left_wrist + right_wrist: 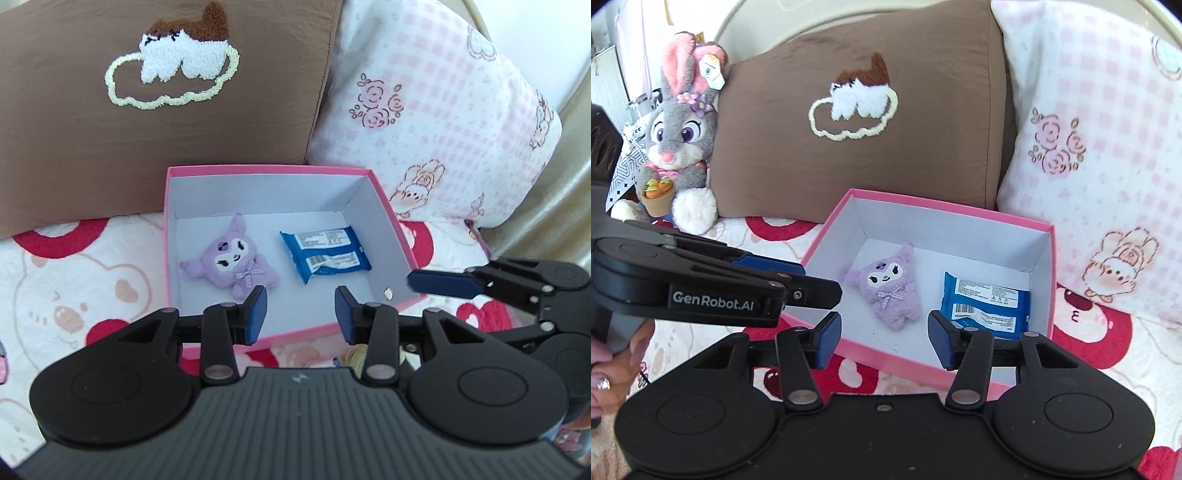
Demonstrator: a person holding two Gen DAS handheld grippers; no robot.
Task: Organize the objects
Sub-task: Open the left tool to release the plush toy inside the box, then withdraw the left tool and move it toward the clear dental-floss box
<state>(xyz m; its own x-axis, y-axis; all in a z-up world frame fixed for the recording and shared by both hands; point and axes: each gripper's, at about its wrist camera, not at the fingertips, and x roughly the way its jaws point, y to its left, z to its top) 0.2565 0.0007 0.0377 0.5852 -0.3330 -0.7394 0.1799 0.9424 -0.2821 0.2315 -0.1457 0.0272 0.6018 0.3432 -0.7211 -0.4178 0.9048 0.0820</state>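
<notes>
Blue-padded jaws of my left gripper (300, 314) stand apart with nothing between them, hovering over the near rim of the shallow pink cardboard box with a white inside (384, 206). My right gripper (884, 341) is likewise parted and empty above the same near edge, and from the left wrist view it reaches in from the right by the box's corner. Neither pad touches anything, so I judge both grippers have let go of their loads.

Inside the box, flat on its floor, lie the small purple plush toy with a checked bow (231, 260) on the left and the blue foil packet with white printed labels (325, 253) on the right, a clear gap between them. They lie side by side, probably so each stays easy to see and lift.

That box rests on the bed's white quilt with red and pink bear prints (74, 280), backed against a brown cushion with an embroidered cloud motif (74, 122) and a pink checked pillow with rose drawings (443, 122), which likely keep it from sliding. A grey plush rabbit holding a carrot pot (677, 144) sits outside, left of the cushion; whether it belongs in the box I cannot tell
</notes>
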